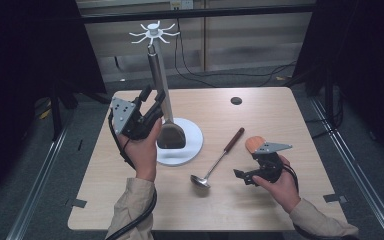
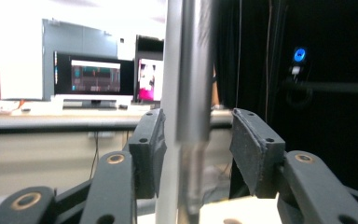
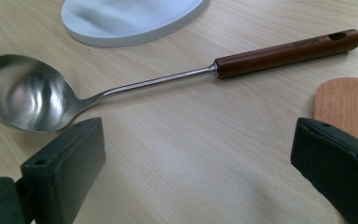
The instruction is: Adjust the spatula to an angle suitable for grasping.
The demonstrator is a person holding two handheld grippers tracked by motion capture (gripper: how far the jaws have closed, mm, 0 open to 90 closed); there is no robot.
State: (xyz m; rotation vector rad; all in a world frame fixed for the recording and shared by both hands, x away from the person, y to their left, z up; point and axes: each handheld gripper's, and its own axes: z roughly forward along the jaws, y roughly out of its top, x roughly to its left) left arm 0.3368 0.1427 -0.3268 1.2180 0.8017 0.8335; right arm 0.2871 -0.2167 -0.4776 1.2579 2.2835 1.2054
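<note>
Left gripper [image 1: 150, 103] spread around pole [image 2: 186, 93], top cropped, right gripper [image 3: 205, 172] spread near ladle [image 3: 121, 88], wooden spatula [image 3: 347, 105] half hidden

Left gripper [image 1: 150, 102] jaws straddle stand pole [image 2: 186, 93]; narrow gaps either side. White base [image 1: 192, 145] and hanging spatula [image 1: 171, 136] block table just right. Right gripper [image 3: 196, 172] jaws wide apart, bare tabletop [image 3: 205, 140] between; ladle [image 3: 121, 86] ahead, wooden piece [image 3: 347, 105] beside right jaw.
</note>
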